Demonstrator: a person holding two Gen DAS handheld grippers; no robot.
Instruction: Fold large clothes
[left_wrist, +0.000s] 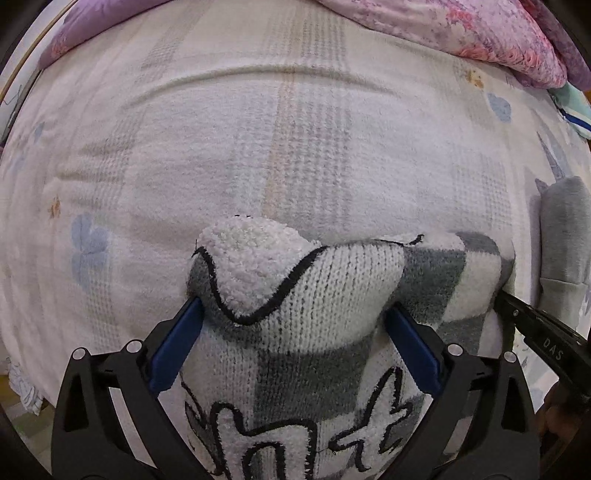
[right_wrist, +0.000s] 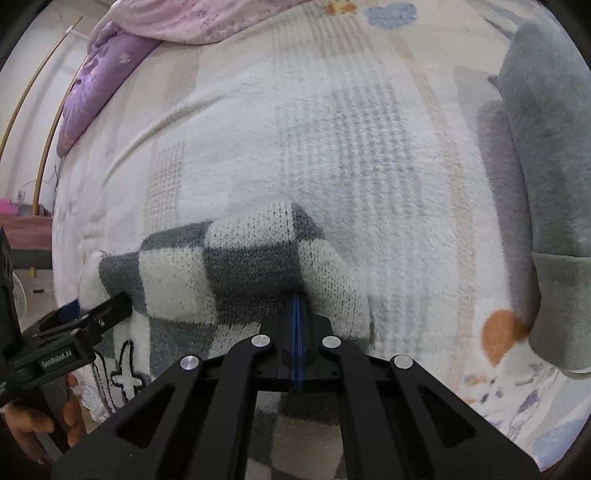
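- While the checked grey-and-white knitted garment (left_wrist: 332, 295) lies bunched on the bed's pale fleecy blanket (left_wrist: 258, 147), both grippers point down at its far edge.
- The left gripper (left_wrist: 293, 325) has its blue-padded fingers (left_wrist: 177, 347) spread wide, one on each side of a raised hump of the knit; the pads stand beside the cloth and are not pinching it.
- A fluffy white patch outlined in black (left_wrist: 251, 266) sits on top of that hump, between the two fingers.
- In the right wrist view, the right gripper (right_wrist: 297, 314) has its fingers (right_wrist: 291, 325) pressed fully together, their tips buried in a fold of the checked garment (right_wrist: 240, 266), which puckers around them, so a thin layer of knit looks to be nipped between the pads.
- The left gripper (right_wrist: 99, 314) shows at the lower left of that view, with a person's hand (right_wrist: 40, 424) around its handle.
- A grey sweatshirt-like garment (right_wrist: 546, 184) lies to the right on the blanket (right_wrist: 295, 129), apart from the checked one.
- A pink and purple floral quilt (left_wrist: 461, 26) is heaped along the far side of the bed.
- More black-outlined figures (left_wrist: 280, 435) mark the knit nearer the left camera.
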